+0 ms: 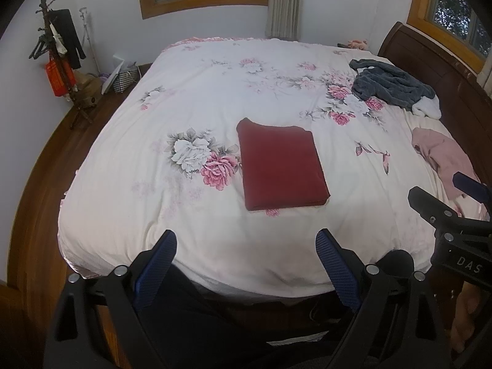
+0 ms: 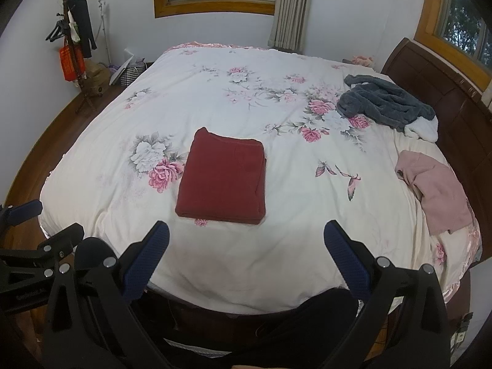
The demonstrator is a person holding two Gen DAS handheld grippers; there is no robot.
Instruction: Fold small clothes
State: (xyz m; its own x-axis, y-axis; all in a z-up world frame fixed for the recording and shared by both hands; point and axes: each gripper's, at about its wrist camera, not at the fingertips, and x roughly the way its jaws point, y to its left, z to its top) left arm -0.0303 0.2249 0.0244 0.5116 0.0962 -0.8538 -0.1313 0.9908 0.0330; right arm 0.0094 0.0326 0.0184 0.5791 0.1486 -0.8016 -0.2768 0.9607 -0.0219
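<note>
Each wrist view catches the other tool. In the left view the right gripper (image 1: 461, 196) pokes in at 3 o'clock, one blue pad and a black finger showing, with part of a hand (image 1: 464, 316) below it. In the right view the left gripper (image 2: 40, 218) enters at 9 o'clock. The right view also shows more of the pink garment (image 2: 436, 193); in the left view the pink garment (image 1: 442, 156) is partly hidden behind the right gripper.

The red garment (image 1: 281, 167) is folded into a flat, nearly square packet, dark red, with neat edges. In the right view the red garment (image 2: 223, 178) shows a stitched hem along its far edge and stacked layers at its right side. It lies on the near half of the bed (image 1: 190, 98), on a white floral cover, touching a pink printed flower at its 9 o'clock side.

The grey garment (image 2: 384, 104) lies crumpled at 2 o'clock near the headboard (image 2: 436, 86), well apart from the red one. The pink garment is loosely bunched at the bed's right edge, at 3 o'clock.

The left gripper (image 1: 246, 243) is spread wide and holds nothing; the red garment sits ahead at 12 o'clock, apart from the fingertips. The right gripper (image 2: 246, 233) is likewise wide and empty, with the red garment at about 11 o'clock, just beyond its left pad. Both hover over the bed's near edge.

A coat stand (image 1: 58, 58) is at 10 o'clock.
</note>
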